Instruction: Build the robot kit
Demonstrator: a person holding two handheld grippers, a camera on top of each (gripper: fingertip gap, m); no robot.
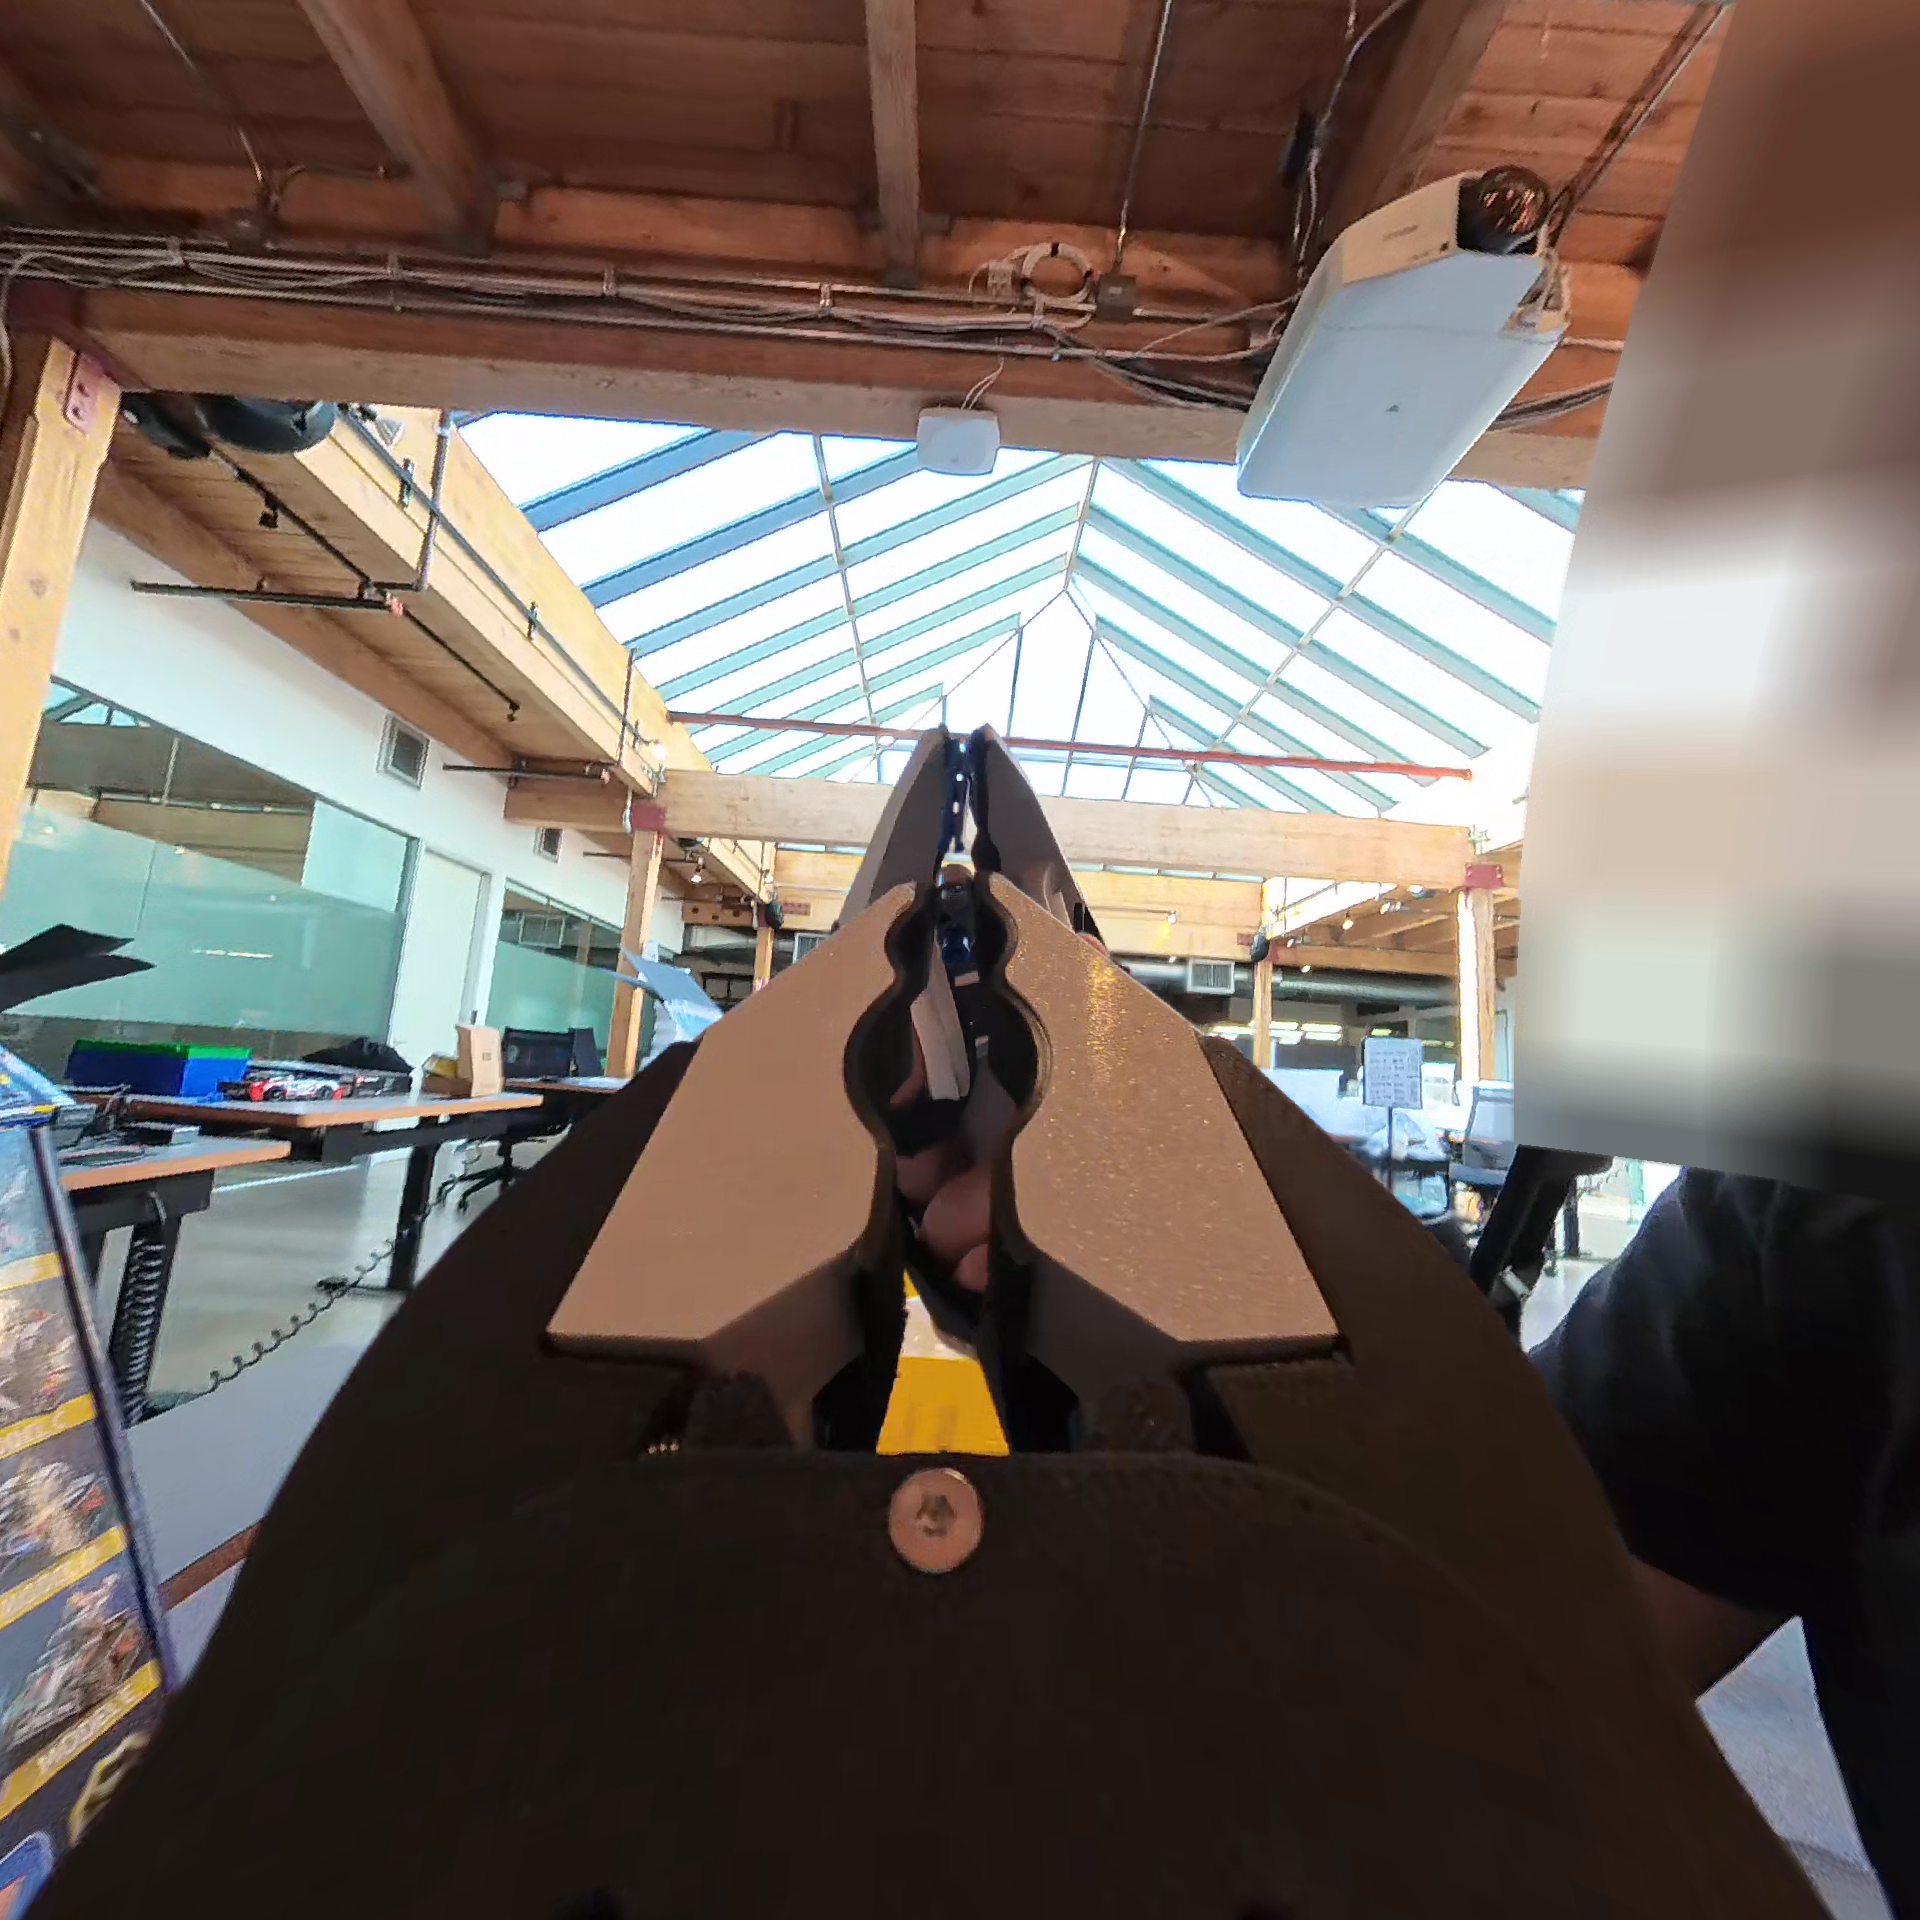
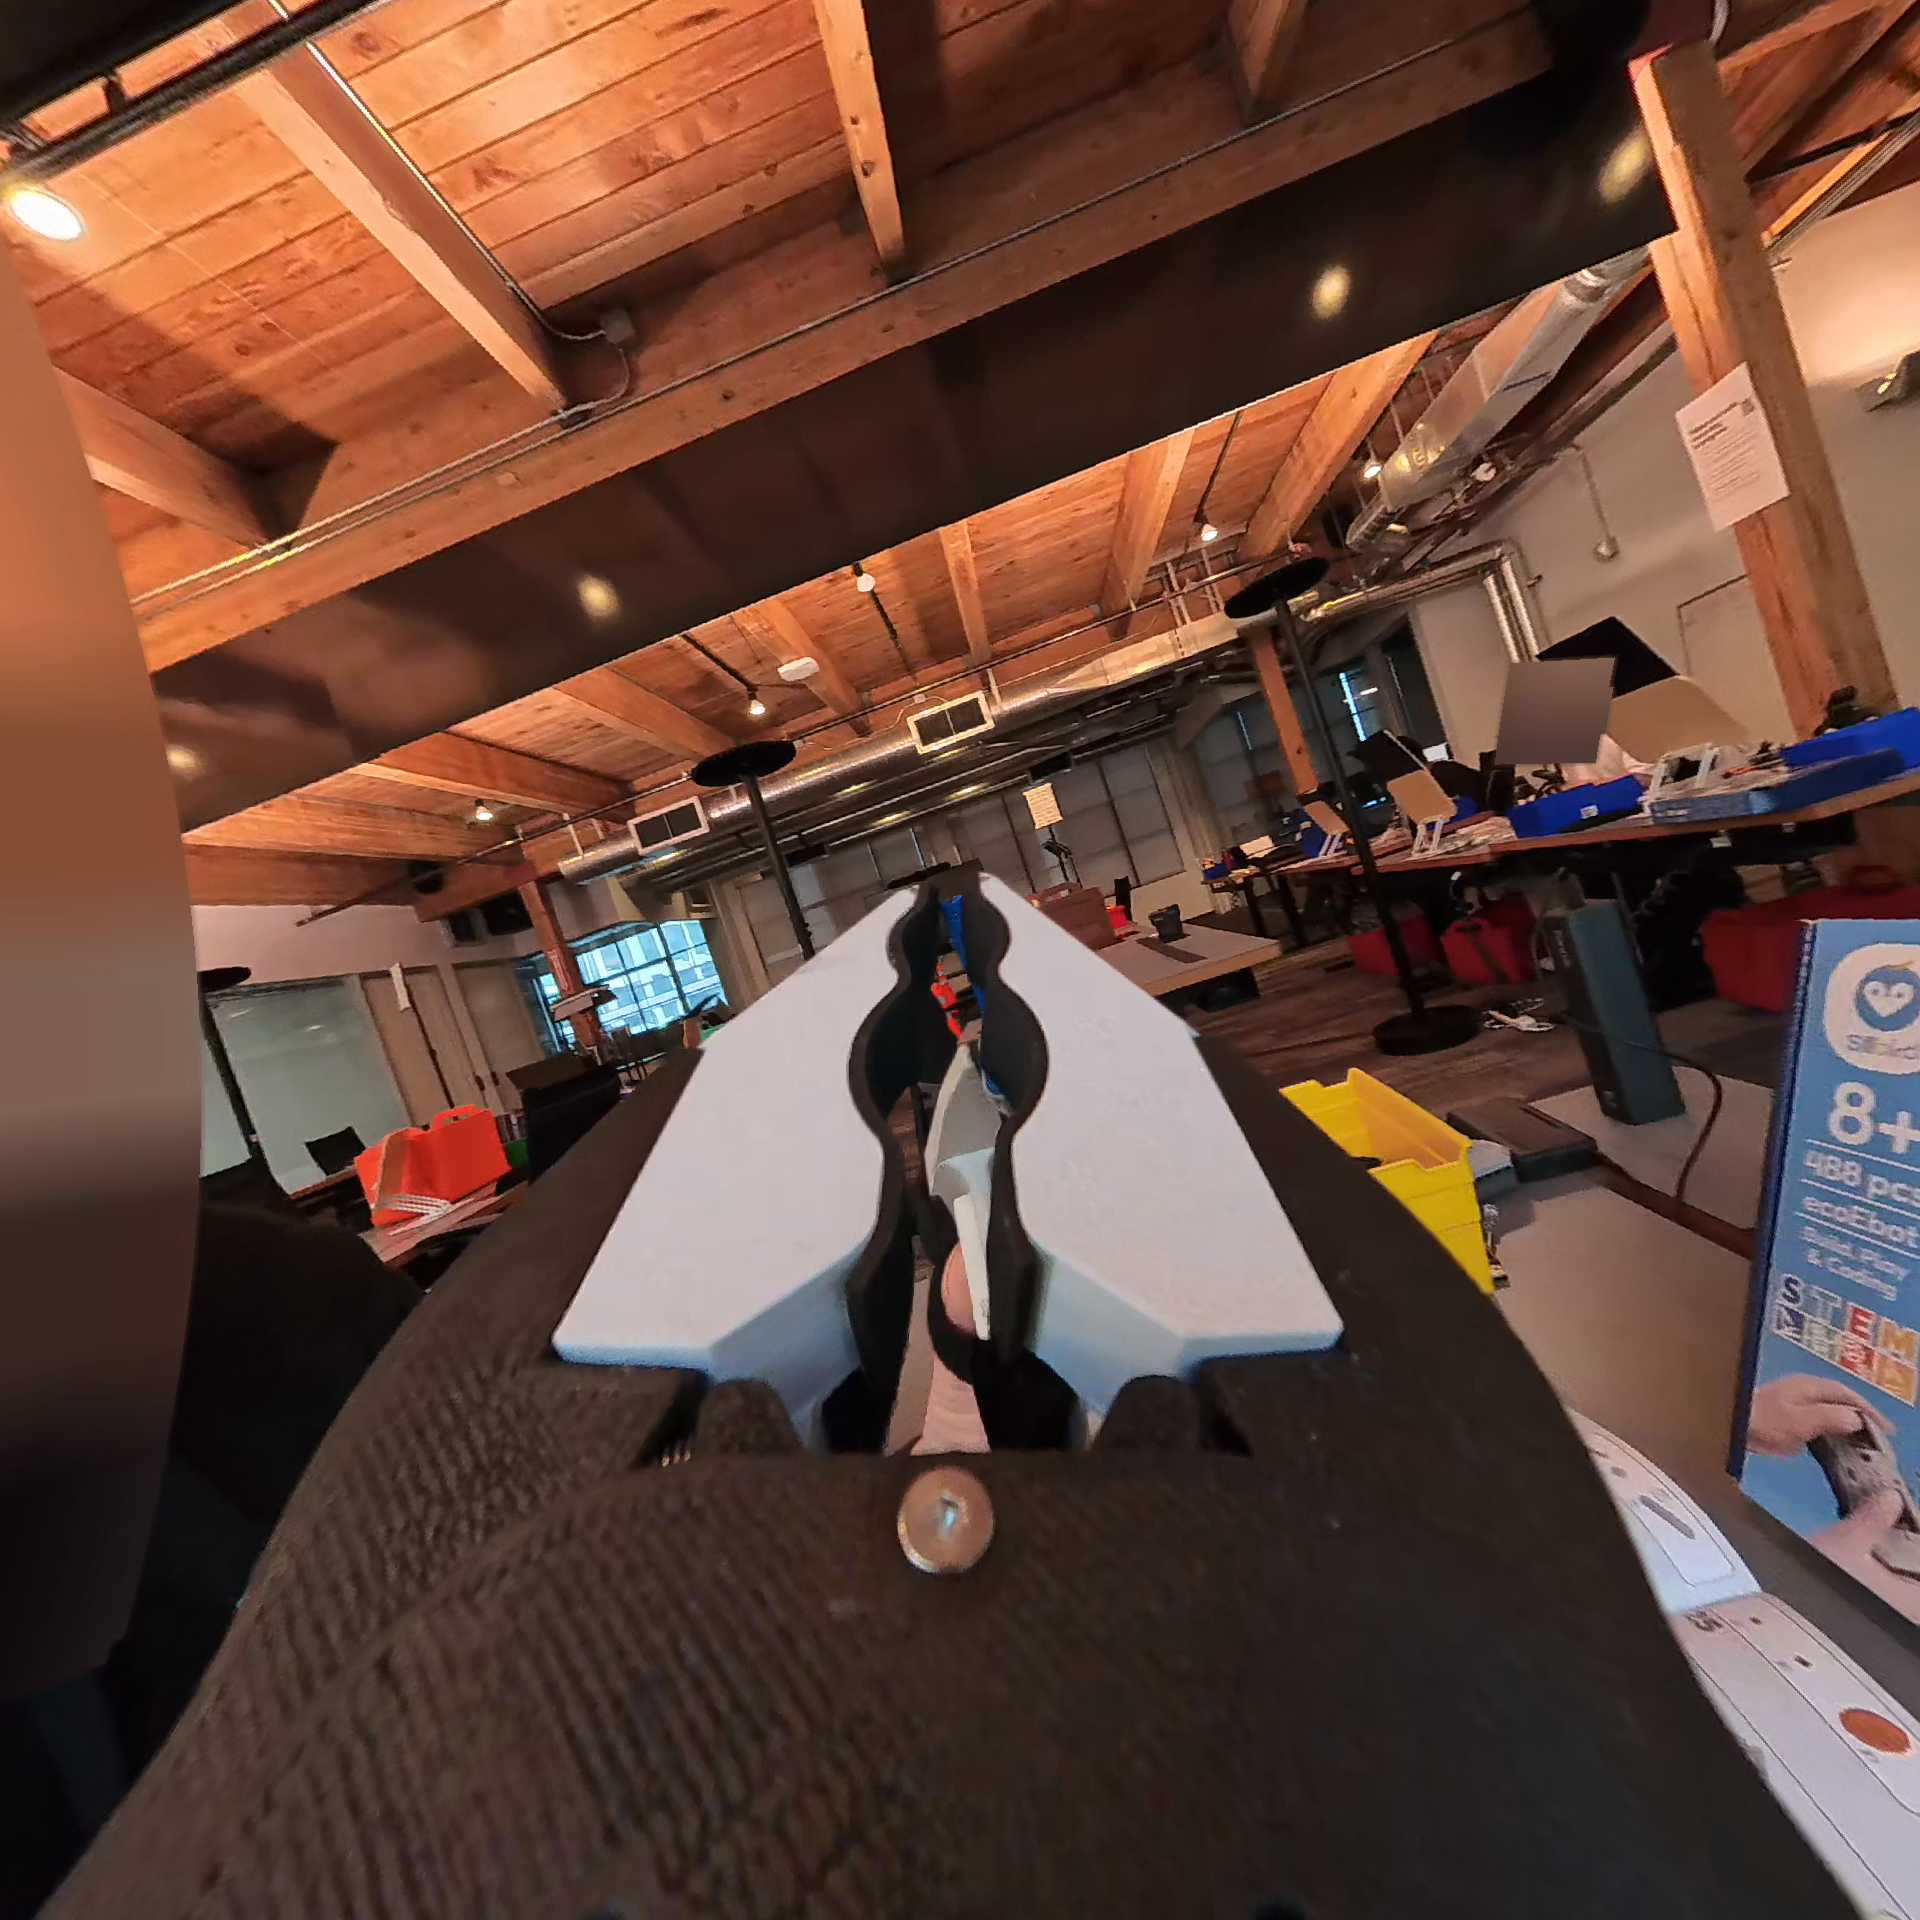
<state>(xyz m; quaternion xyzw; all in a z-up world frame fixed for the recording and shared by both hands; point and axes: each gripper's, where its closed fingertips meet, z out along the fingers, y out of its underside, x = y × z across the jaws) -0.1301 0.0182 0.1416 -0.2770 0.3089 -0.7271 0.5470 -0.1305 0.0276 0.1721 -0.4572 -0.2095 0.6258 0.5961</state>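
Blue piece (image 1: 954, 935): small and slim, raised well above the tables against the wooden ceiling. It sits between the tips of both grippers, and only slivers show through the finger gaps.
Left gripper (image 1: 956, 894): fingers drawn almost together, apparently pinching the blue piece just behind their tips. A white strip (image 1: 940, 1023) hangs in the gap below it.
Right gripper (image 2: 951, 899): also closed to a narrow slit, with blue showing between its tips. Seen from the left wrist view, it meets the left gripper tip to tip and grips the same piece.
Handling: probably light, stiff plastic, hard and a little slick. Being narrow, it may pivot in a pinch, so flat faces near each end seem the safest hold.
Hand (image 1: 956, 1226): bare fingers are visible through the gap, under the piece.
Surroundings: a white projector (image 1: 1392, 343) hangs overhead. A yellow bin (image 2: 1392, 1153) and a light-blue kit box (image 2: 1839, 1247) are on the table to the right.
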